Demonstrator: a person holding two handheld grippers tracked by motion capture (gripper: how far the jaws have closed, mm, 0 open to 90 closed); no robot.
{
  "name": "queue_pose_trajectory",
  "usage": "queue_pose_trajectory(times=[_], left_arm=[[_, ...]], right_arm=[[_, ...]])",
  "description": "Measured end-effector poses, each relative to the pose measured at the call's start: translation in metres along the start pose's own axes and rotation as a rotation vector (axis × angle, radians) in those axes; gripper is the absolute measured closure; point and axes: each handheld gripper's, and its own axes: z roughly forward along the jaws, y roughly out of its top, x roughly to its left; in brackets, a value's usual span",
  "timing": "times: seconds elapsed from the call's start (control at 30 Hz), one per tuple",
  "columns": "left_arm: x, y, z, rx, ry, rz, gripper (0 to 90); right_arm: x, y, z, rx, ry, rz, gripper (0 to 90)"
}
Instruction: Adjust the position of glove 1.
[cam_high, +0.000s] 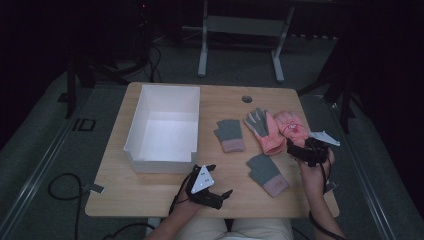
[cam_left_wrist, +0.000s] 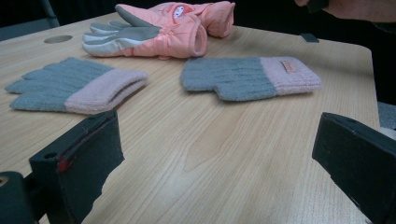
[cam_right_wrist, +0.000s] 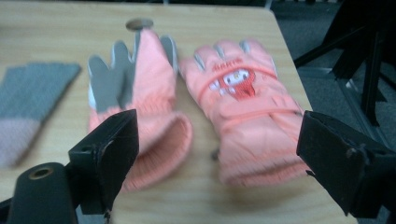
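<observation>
Wooden table (cam_high: 150, 192), white bin (cam_high: 165, 127) at its left, two pink ski gloves (cam_right_wrist: 243, 107) side by side near the right edge, right gripper (cam_high: 306, 150) just behind their cuffs, jaws wide, empty, left gripper (cam_high: 212, 187) at the near edge, jaws spread, holding nothing

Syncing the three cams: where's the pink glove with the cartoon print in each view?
High view: pink cartoon-print glove at the table's right edge, just ahead of the right gripper.
Left gripper view: top centre, lying behind its grey-palmed mate.
Right gripper view: centre right, between the open jaws, print up.
Shared landmark: the grey-palmed pink glove beside it, and the round hole in the table.
</observation>
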Motion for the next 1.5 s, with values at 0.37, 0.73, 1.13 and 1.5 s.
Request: queue_pose_trajectory(times=[0.37,0.73,1.13,1.5], left_arm=[[0.0,0.0,0.0,-0.005,0.003,0.003,1.2],[0.0,0.0,0.0,-0.007,0.0,0.0,1.2],[0.001,0.0,-0.001,-0.008,-0.004,0.003,1.2],[0.001,-0.001,-0.001,-0.013,-0.004,-0.003,1.2]], right_arm=[[0.041,0.022,0.006,-0.039,0.049,-0.02,16.4],[0.089,0.037,0.019,-0.02,0.091,-0.075,18.7],[0.138,0.047,0.034,0.002,0.133,-0.108,21.6],[0.18,0.046,0.048,0.019,0.188,-0.154,25.9]])
